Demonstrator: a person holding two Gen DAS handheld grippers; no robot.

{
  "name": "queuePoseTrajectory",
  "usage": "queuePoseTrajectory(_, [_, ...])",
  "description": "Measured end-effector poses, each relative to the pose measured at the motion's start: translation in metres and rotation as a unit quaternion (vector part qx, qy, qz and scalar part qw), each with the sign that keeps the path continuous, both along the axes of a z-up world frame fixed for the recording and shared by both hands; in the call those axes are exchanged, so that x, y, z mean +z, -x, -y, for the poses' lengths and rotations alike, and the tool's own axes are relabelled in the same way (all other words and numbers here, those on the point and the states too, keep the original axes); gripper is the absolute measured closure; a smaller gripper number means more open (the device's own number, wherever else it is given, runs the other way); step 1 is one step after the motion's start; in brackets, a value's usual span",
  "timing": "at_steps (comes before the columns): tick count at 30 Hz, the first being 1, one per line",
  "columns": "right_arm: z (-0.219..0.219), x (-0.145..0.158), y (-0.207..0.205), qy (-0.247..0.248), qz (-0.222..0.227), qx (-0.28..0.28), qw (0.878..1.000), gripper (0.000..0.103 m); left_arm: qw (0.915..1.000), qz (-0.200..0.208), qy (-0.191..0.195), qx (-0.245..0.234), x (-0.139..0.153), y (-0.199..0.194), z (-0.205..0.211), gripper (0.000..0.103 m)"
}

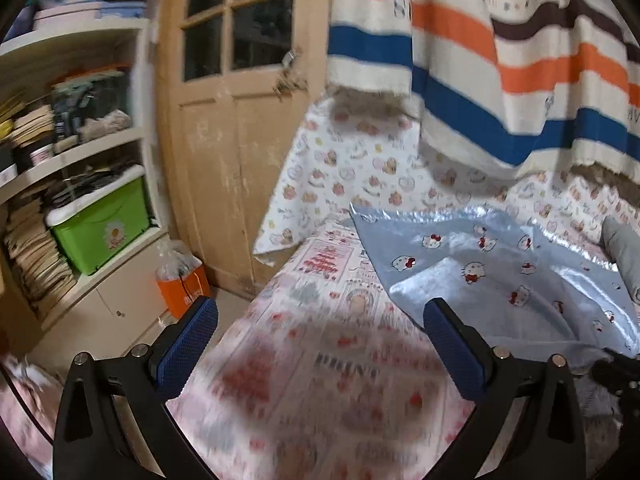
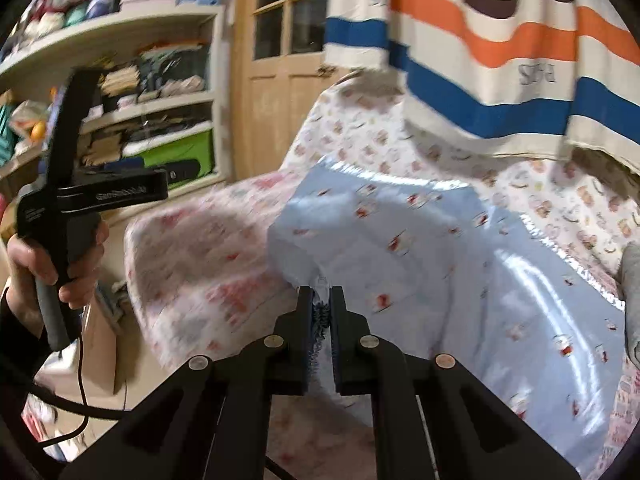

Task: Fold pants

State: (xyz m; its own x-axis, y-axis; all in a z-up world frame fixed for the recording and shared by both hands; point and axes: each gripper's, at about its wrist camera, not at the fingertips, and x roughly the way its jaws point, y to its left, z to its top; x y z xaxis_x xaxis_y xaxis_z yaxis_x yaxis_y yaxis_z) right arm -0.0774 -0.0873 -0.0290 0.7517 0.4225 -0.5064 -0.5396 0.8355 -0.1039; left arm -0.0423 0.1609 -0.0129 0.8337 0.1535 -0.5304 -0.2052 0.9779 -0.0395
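Pants, pale blue, lie ahead on the bed, and we've got the right gripper clenched on their near edge, left gripper spread and empty beside — next we lift and fold across.
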Motion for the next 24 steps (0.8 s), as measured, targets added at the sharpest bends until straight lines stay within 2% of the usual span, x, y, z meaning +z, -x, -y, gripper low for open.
queuePoseTrajectory(5, [0.021,0.014,-0.018,-0.021,0.019,-0.029,0.999,0.095,0.9987,-0.041,0.006,-0.031,0.009,-0.073,-0.006,0.010])
queuePoseTrajectory(7, [0.029,0.017,-0.024,-0.027,0.025,-0.042,0.998,0.095,0.9973,-0.053,0.025,-0.045,0.010,-0.101,-0.009,0.016])
queuePoseTrajectory(9, [0.037,0.020,-0.029,-0.038,0.021,-0.053,0.998,0.095,0.9938,-0.076,0.055,-0.061,0.008,-0.131,-0.012,0.027])
queuePoseTrajectory(14, [0.053,0.021,-0.039,-0.057,0.010,-0.069,0.996,0.095,0.9763,-0.136,0.143,-0.089,-0.004,-0.205,-0.030,0.043])
queuePoseTrajectory(19, [0.060,0.017,-0.045,-0.066,0.000,-0.069,0.995,0.095,0.9596,-0.179,0.201,-0.082,-0.018,-0.260,-0.050,0.046])
queuePoseTrajectory(22, [0.061,0.017,-0.048,-0.069,-0.001,-0.073,0.995,0.095,0.9528,-0.215,0.199,-0.080,-0.031,-0.283,-0.056,0.046])
queuePoseTrajectory(24, [0.061,0.017,-0.047,-0.067,-0.001,-0.077,0.995,0.095,0.9538,-0.224,0.187,-0.072,-0.037,-0.292,-0.059,0.050])
